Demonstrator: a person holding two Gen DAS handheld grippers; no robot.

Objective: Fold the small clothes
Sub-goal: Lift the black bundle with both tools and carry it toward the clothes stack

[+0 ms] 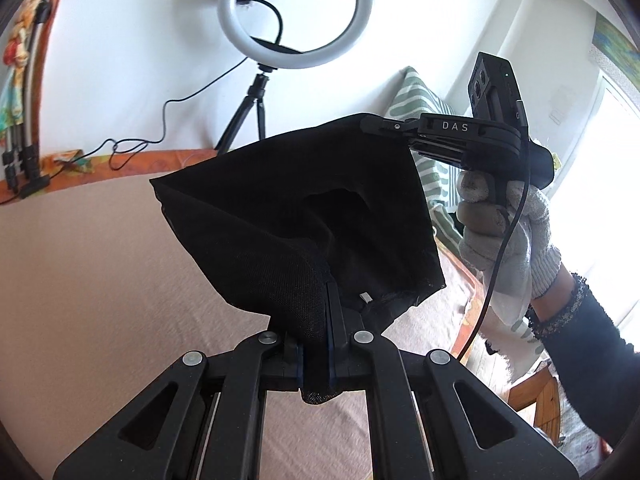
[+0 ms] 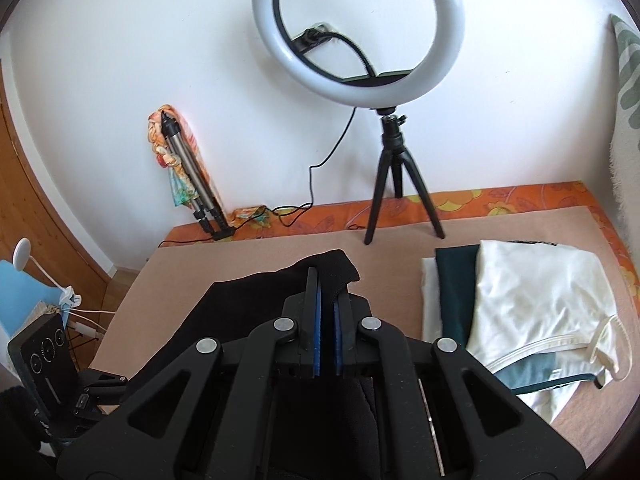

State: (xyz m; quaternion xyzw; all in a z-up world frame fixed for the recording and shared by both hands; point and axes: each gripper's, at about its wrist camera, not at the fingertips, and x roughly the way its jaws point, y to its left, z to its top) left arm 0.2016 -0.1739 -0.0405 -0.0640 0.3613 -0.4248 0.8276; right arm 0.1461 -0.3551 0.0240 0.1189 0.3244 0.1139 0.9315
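Observation:
A black garment hangs in the air above the beige bed cover, stretched between both grippers. My left gripper is shut on its lower corner. My right gripper shows at the upper right of the left wrist view, held by a gloved hand, shut on the garment's top corner. In the right wrist view the right gripper is shut on a fold of the black garment. The left gripper's body shows at the lower left there.
Folded white and dark green clothes lie on the bed to the right. A ring light on a small tripod stands at the far edge by the wall. A folded tripod leans on the wall. A striped pillow is at the right.

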